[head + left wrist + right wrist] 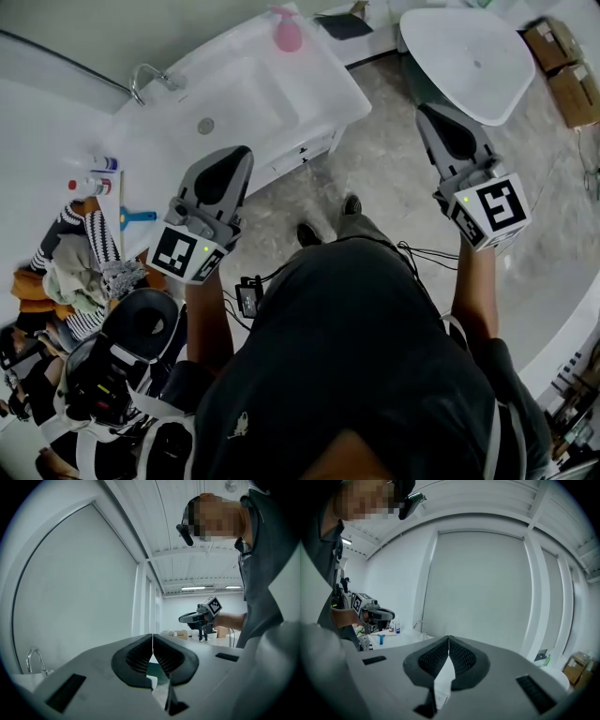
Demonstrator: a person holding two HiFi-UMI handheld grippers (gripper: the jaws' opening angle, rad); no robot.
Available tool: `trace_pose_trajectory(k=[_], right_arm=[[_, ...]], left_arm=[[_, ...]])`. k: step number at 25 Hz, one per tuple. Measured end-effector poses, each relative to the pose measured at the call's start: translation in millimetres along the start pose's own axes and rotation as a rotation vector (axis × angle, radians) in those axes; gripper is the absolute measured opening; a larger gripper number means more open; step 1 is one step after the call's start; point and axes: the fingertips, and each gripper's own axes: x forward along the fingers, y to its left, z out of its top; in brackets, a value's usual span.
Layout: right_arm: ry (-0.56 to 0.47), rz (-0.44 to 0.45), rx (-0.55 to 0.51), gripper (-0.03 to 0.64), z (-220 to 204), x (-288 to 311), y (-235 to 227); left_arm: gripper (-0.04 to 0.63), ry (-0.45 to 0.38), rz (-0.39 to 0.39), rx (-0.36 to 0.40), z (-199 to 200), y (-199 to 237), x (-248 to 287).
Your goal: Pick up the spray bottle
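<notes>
A pink bottle with a nozzle top [287, 33] stands at the far end of the white sink counter [281, 103], well beyond both grippers. My left gripper [244, 152] is held in the air near the counter's front edge, jaws shut and empty. Off to the right, my right gripper [425, 112] hovers over the floor, also shut with nothing in it. The left gripper view shows its closed jaws [153, 644] and the right gripper [199, 617] across the room. From the right gripper view I see closed jaws [449, 644] and the left gripper [375, 613].
A faucet [150, 80] stands behind the basin. Small bottles [98, 164] and a blue item [136, 217] lie on the counter's left end, beside a pile of clothes [75, 272]. A white round table [473, 56] and cardboard boxes [562, 66] are at the right.
</notes>
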Motion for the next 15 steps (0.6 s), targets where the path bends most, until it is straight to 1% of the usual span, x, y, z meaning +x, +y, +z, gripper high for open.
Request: trace_pose_trajectory(k=[5, 9, 15], right_arm=[[-0.021, 0.048, 0.010, 0.009, -0.7, 23.7, -20.8], [-0.026, 0.104, 0.013, 0.009, -7.3, 41.5, -37.7], [-0.052, 0.153, 0.010, 0.009, -11.5, 56.9, -85.9]], left_arm=[[0.006, 0.021, 0.045, -0.002, -0.5, 8.6, 17.7], [0.005, 0.037, 0.084, -0.004, -2.9, 14.0, 38.5], [0.005, 0.045, 0.140, 0.009, -0.7, 16.9, 84.8]])
